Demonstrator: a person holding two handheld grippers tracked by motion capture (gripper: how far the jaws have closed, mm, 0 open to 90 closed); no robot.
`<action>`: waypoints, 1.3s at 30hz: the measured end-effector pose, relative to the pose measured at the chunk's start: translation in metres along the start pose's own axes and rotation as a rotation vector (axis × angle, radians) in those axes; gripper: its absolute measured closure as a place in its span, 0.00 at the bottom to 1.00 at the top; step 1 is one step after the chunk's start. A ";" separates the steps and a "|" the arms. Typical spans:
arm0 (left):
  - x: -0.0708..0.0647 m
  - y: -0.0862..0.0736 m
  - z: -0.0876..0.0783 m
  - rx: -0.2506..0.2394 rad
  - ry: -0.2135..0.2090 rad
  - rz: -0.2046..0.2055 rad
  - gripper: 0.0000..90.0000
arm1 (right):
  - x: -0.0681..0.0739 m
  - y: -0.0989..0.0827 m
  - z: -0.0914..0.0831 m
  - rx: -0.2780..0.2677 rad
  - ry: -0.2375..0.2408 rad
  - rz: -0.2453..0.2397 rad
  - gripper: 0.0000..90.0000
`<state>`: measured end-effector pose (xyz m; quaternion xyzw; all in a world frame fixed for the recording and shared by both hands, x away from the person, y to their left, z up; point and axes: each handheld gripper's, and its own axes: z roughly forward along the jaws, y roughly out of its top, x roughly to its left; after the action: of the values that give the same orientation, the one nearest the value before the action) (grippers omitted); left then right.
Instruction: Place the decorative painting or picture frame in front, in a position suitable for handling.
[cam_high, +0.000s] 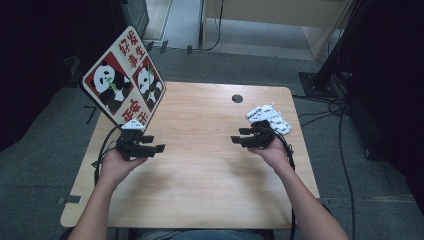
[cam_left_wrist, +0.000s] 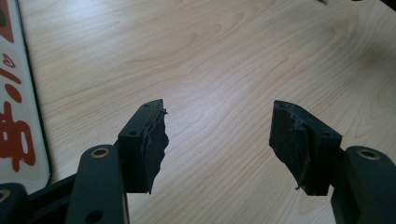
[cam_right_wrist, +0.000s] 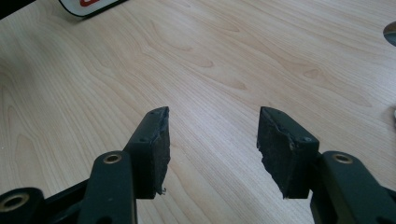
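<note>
Matt pale wood table (cam_high: 210, 165), glossy panda board (cam_high: 125, 77), black-and-white cloth (cam_high: 270, 116)

Panda sign (cam_high: 124, 77) at table (cam_high: 200, 170) far-left, cloth (cam_high: 268, 118) right

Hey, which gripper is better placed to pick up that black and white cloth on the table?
Right. The right gripper is open and sits just beside the black and white cloth at the table's right side. The left gripper, also open, is across the table by the panda sign.
</note>
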<state>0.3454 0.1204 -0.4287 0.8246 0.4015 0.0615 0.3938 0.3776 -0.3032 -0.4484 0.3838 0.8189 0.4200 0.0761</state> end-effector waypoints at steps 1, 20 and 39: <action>0.001 0.000 -0.002 -0.002 -0.006 0.001 0.40 | 0.000 0.000 0.000 0.002 0.002 0.000 0.50; 0.029 -0.011 -0.041 -0.047 0.023 -0.045 0.42 | -0.001 -0.002 -0.001 0.024 -0.008 0.009 0.50; 0.053 -0.020 -0.061 -0.056 0.059 -0.097 0.42 | 0.000 -0.010 -0.005 0.035 -0.021 -0.005 0.50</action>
<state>0.3437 0.2022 -0.4122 0.7907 0.4507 0.0778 0.4070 0.3695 -0.3099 -0.4526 0.3873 0.8262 0.4015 0.0790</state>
